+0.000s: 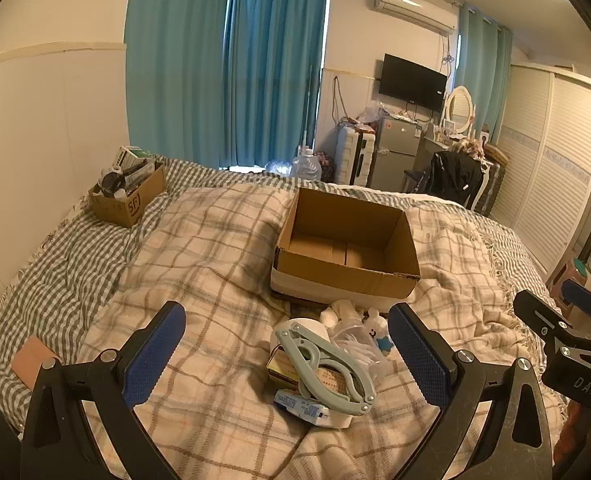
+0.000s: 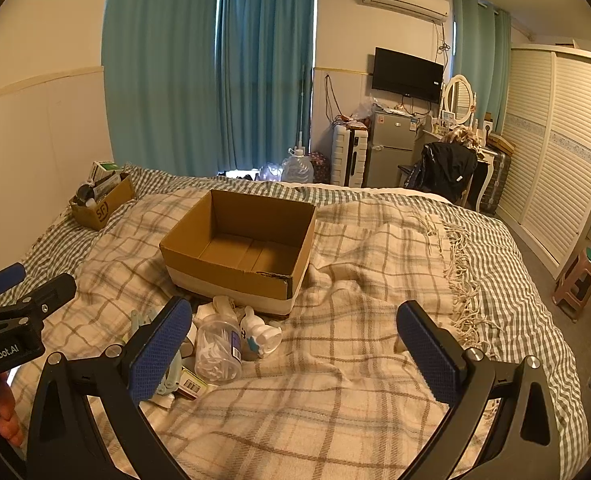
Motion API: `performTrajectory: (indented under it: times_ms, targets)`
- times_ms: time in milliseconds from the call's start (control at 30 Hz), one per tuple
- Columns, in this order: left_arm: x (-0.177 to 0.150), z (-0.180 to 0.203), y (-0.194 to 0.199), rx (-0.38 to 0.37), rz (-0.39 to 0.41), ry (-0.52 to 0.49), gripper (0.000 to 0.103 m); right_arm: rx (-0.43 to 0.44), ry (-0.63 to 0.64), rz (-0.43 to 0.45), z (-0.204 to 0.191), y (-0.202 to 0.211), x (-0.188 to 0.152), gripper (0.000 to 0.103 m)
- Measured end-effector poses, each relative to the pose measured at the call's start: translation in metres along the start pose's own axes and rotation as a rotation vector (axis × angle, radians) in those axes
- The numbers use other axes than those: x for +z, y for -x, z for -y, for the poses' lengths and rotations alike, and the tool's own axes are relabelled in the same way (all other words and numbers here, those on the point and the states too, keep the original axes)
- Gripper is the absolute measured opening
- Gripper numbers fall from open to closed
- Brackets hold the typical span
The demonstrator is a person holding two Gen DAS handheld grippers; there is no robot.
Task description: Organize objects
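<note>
step: pre-grasp, nothing picked | left gripper (image 1: 287, 356) spread wide over folding hanger (image 1: 327, 368) on near pile | right gripper (image 2: 295, 350) released, holding nothing | empty cardboard box (image 1: 345, 248) just beyond | next: close on hanger, lift into box

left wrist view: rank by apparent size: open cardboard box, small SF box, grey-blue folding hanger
1. open cardboard box
2. grey-blue folding hanger and small SF box: look alike; the hanger is much nearer the camera, so unranked.
</note>
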State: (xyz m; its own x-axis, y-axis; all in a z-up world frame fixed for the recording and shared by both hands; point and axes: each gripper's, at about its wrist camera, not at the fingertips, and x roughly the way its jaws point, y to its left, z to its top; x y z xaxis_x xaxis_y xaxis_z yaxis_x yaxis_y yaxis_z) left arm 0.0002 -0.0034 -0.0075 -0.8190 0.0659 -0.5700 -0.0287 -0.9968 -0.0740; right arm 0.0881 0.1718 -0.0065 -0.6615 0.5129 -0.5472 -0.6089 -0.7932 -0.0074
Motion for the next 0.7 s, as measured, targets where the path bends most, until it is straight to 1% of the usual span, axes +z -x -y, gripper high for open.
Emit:
performTrajectory:
  times_ms: [333, 700]
  targets:
    - [0.0, 0.0025, -0.0011, 0.0, -0.002, -0.017, 0.103, -0.006, -0.004, -0.004, -0.0004, -0.0014, -0.0007, 0.103]
    - [0.0002, 0.0035, -0.0013, -0.018, -0.01, -0.027, 0.103, -0.012, -0.012, -0.011, 0.0019, -0.0024, -0.0036, 0.103]
